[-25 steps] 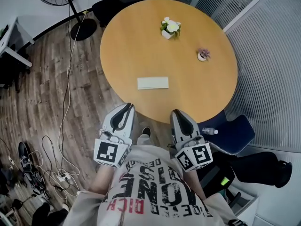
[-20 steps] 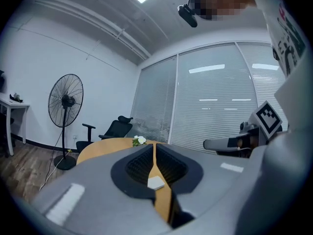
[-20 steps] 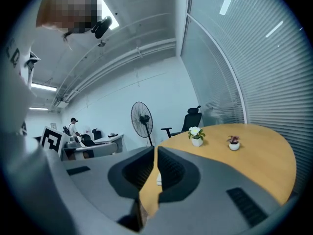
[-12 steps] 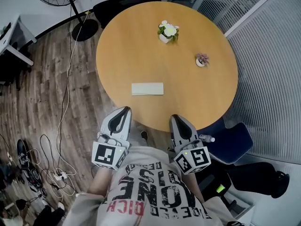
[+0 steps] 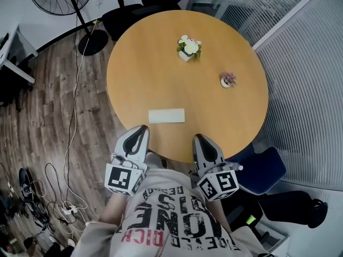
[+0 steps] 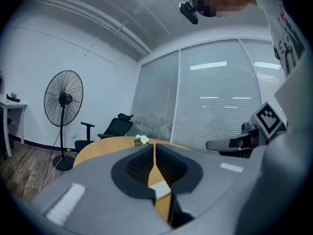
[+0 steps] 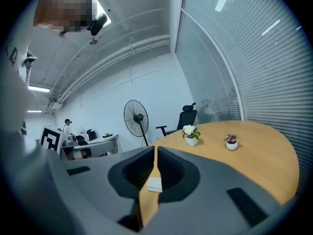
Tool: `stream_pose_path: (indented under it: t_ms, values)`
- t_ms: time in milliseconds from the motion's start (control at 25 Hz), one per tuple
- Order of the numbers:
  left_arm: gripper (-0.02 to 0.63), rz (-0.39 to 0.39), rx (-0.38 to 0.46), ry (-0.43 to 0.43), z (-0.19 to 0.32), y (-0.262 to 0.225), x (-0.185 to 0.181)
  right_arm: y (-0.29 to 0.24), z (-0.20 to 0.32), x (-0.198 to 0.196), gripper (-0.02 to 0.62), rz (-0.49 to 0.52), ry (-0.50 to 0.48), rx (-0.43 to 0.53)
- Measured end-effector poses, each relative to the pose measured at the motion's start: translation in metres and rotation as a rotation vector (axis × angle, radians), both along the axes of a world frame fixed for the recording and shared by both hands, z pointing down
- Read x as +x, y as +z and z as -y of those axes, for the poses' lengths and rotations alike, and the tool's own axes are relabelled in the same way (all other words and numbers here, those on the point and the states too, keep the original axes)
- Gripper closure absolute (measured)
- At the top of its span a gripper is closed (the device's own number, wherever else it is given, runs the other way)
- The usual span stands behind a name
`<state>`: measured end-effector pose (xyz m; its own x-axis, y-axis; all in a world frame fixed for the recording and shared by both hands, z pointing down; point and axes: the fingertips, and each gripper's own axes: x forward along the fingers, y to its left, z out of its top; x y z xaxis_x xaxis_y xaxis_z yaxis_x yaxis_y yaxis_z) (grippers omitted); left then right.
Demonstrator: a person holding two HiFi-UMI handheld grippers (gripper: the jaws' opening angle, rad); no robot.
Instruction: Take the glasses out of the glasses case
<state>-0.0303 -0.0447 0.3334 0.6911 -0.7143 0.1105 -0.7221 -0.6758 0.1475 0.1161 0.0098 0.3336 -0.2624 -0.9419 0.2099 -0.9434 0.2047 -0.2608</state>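
Both hand-held grippers have come in toward the table [image 5: 230, 116] since a second ago. The case [image 5: 166, 115] now sits nearer to them in the head view, and the table's near edge lies just past their tips. No contact yet, so this reads as the approach and the task proper hasn't begun.

Left hand-held gripper [image 5: 140, 131]: jaws pulled in to a thin slit, narrower than a second ago, nothing between them. Right hand-held gripper [image 5: 199, 139]: clenched, empty, no change. Each gripper view shows the case through the slit, lying ahead on the table, so both are aimed at it.

The case is white and flat, near the table's near edge and roughly midway between the two grippers. Its lid is down, so the glasses can't be seen; presumably they're inside. The jaws would likely need to spread before either can grip it.

Other containers:
- White pot [image 5: 186, 52] with white flowers, far side of the table.
- Small pot [image 5: 226, 83] with a pink plant, well to the right.

Both stand well apart from the case.
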Motion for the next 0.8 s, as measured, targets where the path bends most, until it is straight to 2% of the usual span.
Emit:
stream_pose_path:
  t_ms: [400, 800]
  values:
    - [0.581, -0.01, -0.003, 0.041, 0.062, -0.014, 0.0, -0.017, 0.049, -0.007, 0.572, -0.007, 0.03, 0.01]
    - [0.581, 0.019, -0.091, 0.061, 0.076, 0.023, -0.009, 0.01, 0.062, 0.0, 0.572, -0.01, 0.08, -0.053]
